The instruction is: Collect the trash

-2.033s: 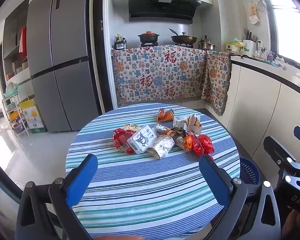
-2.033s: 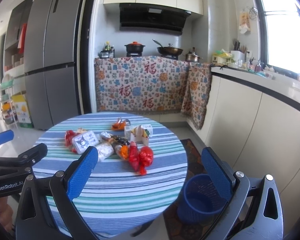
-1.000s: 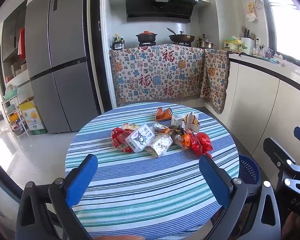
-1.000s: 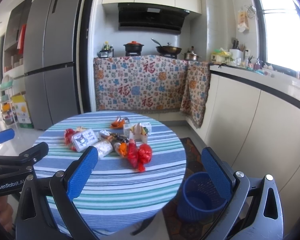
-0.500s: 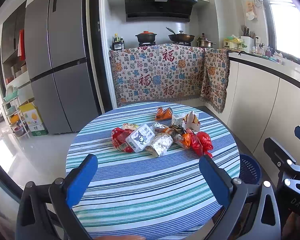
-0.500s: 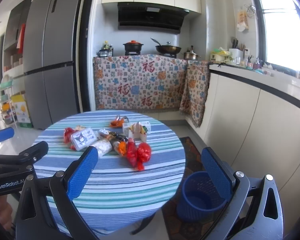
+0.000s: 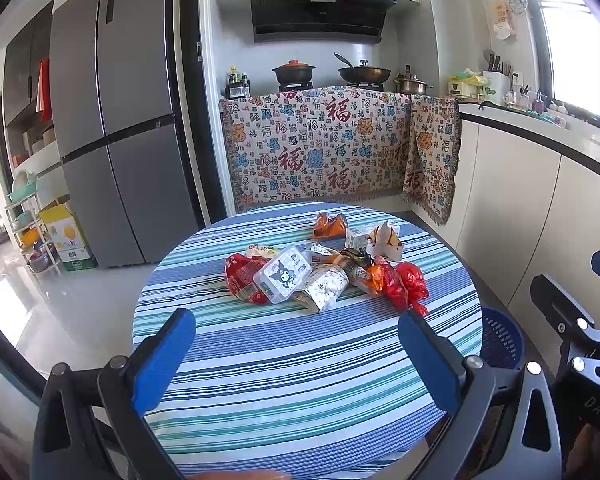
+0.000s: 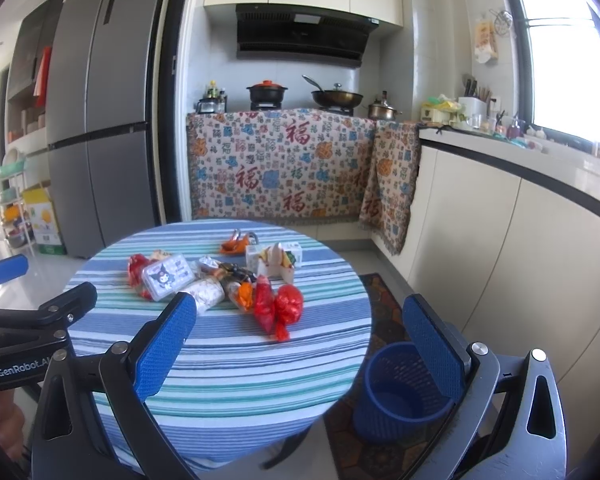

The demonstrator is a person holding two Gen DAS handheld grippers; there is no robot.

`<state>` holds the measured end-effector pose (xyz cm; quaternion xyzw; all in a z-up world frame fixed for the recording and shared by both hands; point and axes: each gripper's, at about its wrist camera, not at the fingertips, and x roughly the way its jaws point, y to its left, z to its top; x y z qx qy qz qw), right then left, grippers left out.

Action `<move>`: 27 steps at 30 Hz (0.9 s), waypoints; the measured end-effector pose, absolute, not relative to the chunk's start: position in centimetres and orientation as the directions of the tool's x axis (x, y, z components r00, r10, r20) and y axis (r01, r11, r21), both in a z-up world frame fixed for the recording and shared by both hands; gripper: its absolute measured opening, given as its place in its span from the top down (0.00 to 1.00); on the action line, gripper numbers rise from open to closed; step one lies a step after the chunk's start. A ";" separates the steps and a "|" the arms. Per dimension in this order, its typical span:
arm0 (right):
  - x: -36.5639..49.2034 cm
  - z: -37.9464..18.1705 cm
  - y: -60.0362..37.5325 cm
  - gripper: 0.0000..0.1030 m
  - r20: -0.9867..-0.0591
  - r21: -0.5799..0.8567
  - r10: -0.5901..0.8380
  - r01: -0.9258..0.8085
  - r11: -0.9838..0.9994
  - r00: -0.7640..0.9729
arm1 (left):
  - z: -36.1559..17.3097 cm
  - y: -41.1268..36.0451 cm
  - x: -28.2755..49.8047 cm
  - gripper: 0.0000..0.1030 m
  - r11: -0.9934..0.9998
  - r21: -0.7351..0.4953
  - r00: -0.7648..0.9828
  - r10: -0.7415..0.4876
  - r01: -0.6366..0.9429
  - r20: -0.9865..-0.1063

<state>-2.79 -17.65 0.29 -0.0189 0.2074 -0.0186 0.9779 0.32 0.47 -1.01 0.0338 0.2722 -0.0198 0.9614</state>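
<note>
A heap of trash lies mid-table on the striped round table (image 7: 292,360) (image 8: 228,376): a clear box with a cartoon sticker (image 7: 283,274) (image 8: 167,276), a red wrapper (image 7: 241,273), a silver pouch (image 7: 325,286), a red plastic bag (image 7: 408,280) (image 8: 280,306), an orange wrapper (image 7: 327,225) and a white carton (image 7: 384,239) (image 8: 278,258). A blue mesh bin (image 8: 400,392) (image 7: 500,338) stands on the floor right of the table. My left gripper (image 7: 296,360) and right gripper (image 8: 300,340) both hover open near the table's front edge, holding nothing.
A grey fridge (image 7: 112,128) stands at the back left, with a shelf rack and boxes (image 7: 60,240) beside it. A patterned cloth (image 7: 332,148) hangs over the stove counter behind. White cabinets (image 8: 500,248) run along the right. A dark rug (image 8: 384,304) lies under the bin.
Both views have pulled back and risen slightly from the table, so the trash heap looks a little farther off. Both grippers stay open.
</note>
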 end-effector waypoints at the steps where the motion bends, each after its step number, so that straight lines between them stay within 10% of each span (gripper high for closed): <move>1: -2.8 0.3 -17.6 0.00 -0.405 -0.044 -0.044 0.028 0.999 0.913 | -1.0 0.6 0.3 0.00 0.997 0.054 0.851 -0.020 0.056 -0.525; 27: -2.8 -0.1 -17.8 0.00 -0.413 -0.048 -0.045 0.028 0.998 0.910 | -2.1 1.0 0.9 0.00 0.997 0.049 0.836 -0.018 0.054 -0.549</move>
